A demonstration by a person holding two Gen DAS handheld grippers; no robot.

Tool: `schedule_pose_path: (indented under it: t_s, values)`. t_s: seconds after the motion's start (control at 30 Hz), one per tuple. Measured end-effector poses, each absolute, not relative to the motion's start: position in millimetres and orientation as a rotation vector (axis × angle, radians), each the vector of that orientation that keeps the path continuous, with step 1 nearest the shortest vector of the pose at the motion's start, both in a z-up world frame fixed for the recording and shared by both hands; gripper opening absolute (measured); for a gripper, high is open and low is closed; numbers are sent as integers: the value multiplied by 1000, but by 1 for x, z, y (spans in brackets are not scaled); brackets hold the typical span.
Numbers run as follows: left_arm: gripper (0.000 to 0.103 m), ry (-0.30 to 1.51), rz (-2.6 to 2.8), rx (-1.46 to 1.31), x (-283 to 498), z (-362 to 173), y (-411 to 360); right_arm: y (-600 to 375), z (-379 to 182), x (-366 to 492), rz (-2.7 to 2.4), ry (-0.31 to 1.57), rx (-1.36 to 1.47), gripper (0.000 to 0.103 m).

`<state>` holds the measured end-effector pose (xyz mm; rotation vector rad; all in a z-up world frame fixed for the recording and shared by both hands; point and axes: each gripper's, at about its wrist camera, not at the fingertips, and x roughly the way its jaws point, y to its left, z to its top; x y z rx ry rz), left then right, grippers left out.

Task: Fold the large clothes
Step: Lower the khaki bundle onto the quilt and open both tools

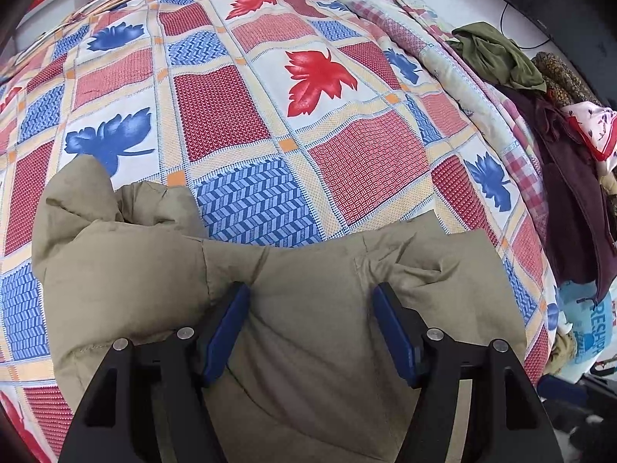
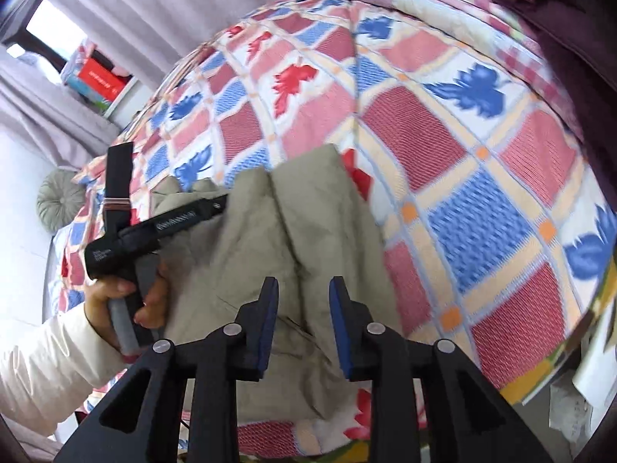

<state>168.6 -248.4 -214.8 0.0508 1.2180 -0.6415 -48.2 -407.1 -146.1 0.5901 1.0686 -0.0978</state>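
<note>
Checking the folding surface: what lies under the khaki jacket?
The khaki jacket lies on a checked bedsheet with red and blue leaves, which shows all around it. The sheet directly beneath is covered, so anything there is hidden.

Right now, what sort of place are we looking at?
Most likely a bedroom: a bed under a red-and-blue leaf-patterned checked bedspread, a heap of dark and olive clothes along its edge, pale grey curtains behind. A khaki padded jacket lies on the bed.
</note>
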Motion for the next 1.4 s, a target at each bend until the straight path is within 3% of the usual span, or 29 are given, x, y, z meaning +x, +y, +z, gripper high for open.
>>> schedule_pose_path:
  t_s: [0.27,0.47,0.7,0.73,0.77,0.8,1.13,1.3,1.4]
  values:
    - [69,1183,-619,77,156,-186,-225,-367,-203,-20,-71,1272,511,30]
    - [69,1158,-529,77,139,-160,-171,-369,-210,-24,-78,1282,520,30]
    - [69,1268,-403,41,123,-178,-114,-373,-214,-23,-72,1283,567,33]
    - [80,1281,-388,30,121,-182,-108,-373,-215,-21,-72,1286,571,33]
    - [98,1288,-372,21,119,-185,-105,-373,-216,-20,-72,1291,570,33]
    - [102,1283,-358,11,116,-186,-101,-373,-216,-19,-72,1294,567,34]
    - [102,1332,-327,-19,107,-198,-86,-373,-227,-23,-92,1309,592,34]
    - [102,1343,-315,-33,108,-200,-80,-376,-208,-21,-84,1284,611,41]
    - [102,1344,-309,-39,108,-201,-77,-383,-187,-24,-79,1227,604,57]
